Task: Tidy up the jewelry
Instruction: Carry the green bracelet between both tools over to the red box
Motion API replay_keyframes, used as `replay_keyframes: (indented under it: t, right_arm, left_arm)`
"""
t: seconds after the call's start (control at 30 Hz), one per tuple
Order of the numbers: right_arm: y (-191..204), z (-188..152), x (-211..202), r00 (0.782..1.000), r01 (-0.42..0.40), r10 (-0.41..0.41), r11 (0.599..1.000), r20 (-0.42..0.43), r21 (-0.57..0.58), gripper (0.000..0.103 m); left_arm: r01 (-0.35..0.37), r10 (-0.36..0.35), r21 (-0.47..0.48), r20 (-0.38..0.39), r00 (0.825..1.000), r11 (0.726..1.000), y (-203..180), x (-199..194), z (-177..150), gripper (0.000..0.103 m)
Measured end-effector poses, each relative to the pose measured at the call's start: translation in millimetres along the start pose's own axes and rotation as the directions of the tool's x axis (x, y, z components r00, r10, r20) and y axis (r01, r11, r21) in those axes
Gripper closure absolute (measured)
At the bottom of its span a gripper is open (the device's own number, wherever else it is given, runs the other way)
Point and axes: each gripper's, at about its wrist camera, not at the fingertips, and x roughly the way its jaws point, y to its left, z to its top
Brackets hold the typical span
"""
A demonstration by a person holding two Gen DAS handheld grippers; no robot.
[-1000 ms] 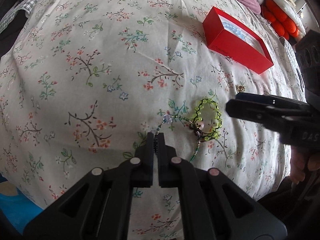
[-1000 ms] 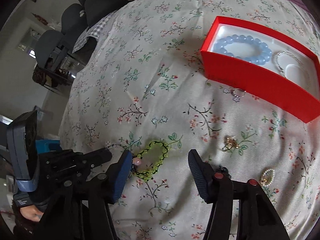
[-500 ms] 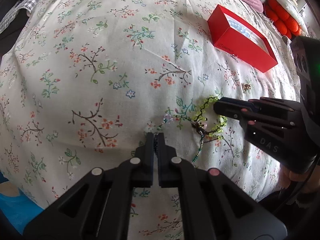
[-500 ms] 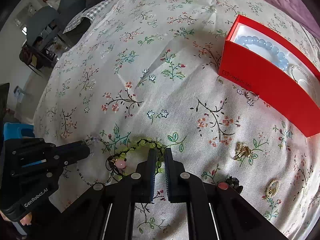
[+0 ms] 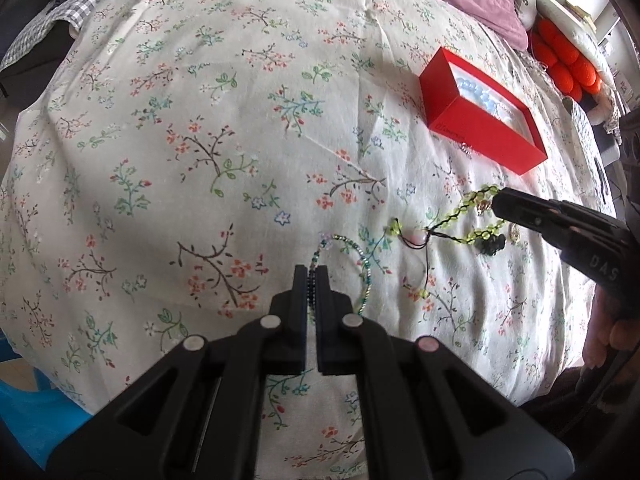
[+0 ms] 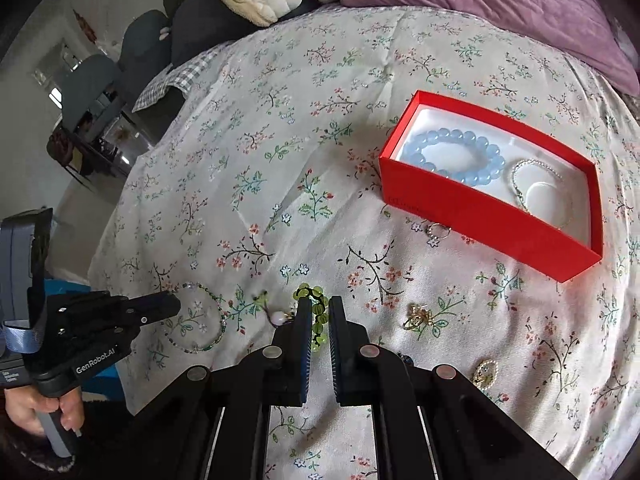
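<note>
Jewelry lies spread on the floral bedspread, and you hold two pieces of it. Your right gripper has its fingers clamped on the green beaded bracelet; in the left wrist view that bracelet stretches from the fingertips down to a pink bead touching the bedspread. Your left gripper has its fingers pressed together on the thin teal beaded bracelet, whose loop rests on the cloth just beside them. Far right stands the red box, holding a blue bead bracelet and a pearl bracelet. A small ring lies just beside the box's near wall. A gold piece and a pearl brooch lie near right.
</note>
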Motion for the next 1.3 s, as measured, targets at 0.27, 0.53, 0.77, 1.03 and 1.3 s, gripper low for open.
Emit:
replay_keyframes:
  t: [0.27,0.53,0.77,1.03,1.3]
  right_arm:
    - [-8,10,-41,0.995,-0.041,0.039,0.999,0.092,0.024,0.095]
    - [-25,21,-77,0.981,-0.067,0.056,0.996,0.184,0.058,0.095]
    - [-45,31,-101,0.964,-0.078,0.051,0.992,0.261,0.095,0.095]
    - [-69,35,-117,0.947,-0.065,0.012,0.986,0.321,0.154,0.095]
    - [-93,35,-129,0.925,-0.076,-0.01,0.975,0.38,0.21,0.095]
  left_arm:
    - [0.027,-0.027,0.002,0.054,0.998,1.0,-12,-17,15,0.099]
    - [0.067,-0.067,-0.005,0.103,0.992,0.998,-31,-33,33,0.099]
    - [0.129,-0.122,-0.037,0.153,0.981,0.991,-52,-40,56,0.099]
    - [0.198,-0.189,-0.027,0.193,0.963,0.98,-97,-36,79,0.099]
    - [0.278,-0.267,-0.018,0.22,0.938,0.96,-134,-20,94,0.099]
